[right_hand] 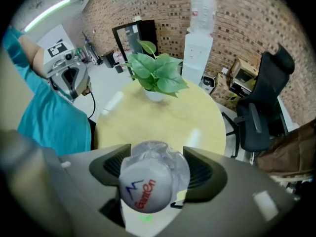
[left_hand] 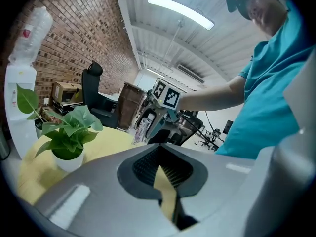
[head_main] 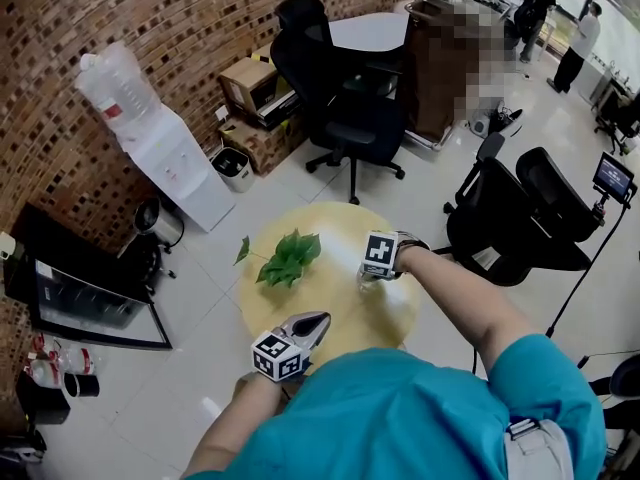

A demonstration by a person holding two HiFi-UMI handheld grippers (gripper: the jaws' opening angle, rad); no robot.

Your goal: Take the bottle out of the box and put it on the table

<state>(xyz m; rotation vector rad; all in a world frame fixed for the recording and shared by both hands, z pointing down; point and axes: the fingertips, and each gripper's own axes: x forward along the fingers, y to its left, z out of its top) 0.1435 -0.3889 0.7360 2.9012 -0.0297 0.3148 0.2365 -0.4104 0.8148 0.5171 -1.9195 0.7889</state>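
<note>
Right gripper view | clear crumpled plastic bottle with white printed cap (right_hand: 146, 184) pinched between right gripper (right_hand: 155, 157) jaws | long axis runs along the jaws, cap toward camera, base aimed steeply down at round pale-yellow table (right_hand: 163, 122); base contact hidden | left gripper (left_hand: 165, 179) pressed together, empty, well apart.

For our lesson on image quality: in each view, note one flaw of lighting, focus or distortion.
Head view: brick wall bows, fisheye. Left gripper view: ceiling light blows out. Right gripper view: glare streaks on table, corners dark.
</note>
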